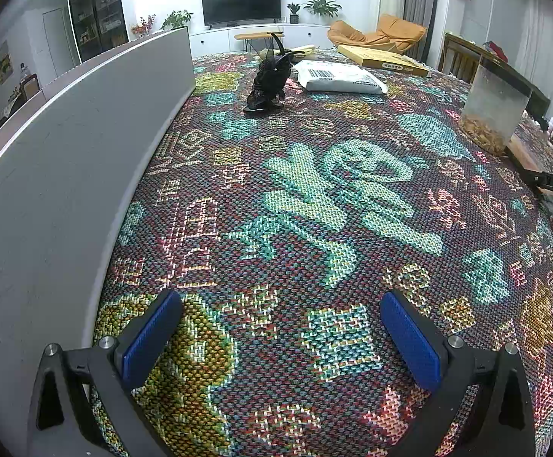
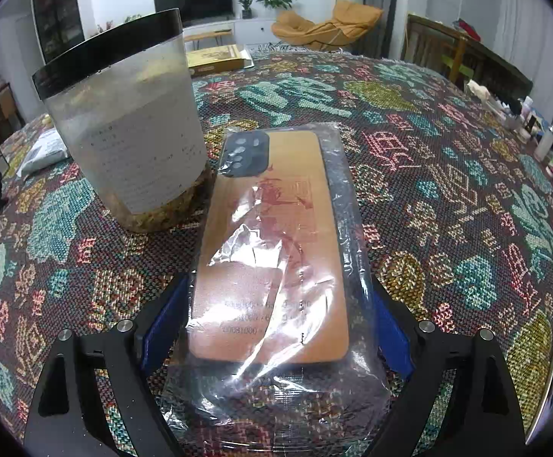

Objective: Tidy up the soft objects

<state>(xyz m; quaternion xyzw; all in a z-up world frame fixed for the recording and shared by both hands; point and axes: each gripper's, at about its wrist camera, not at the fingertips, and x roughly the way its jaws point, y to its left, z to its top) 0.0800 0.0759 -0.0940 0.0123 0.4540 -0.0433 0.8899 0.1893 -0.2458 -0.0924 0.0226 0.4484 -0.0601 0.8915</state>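
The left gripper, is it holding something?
No, the left gripper is open, with only the woven tablecloth showing between its blue pads.

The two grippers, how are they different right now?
The left gripper has nothing between its blue pads; the right gripper has a phone case in a plastic bag between its pads. The left gripper faces bare tablecloth; the right gripper points toward a plastic jar. Both are black with blue pads.
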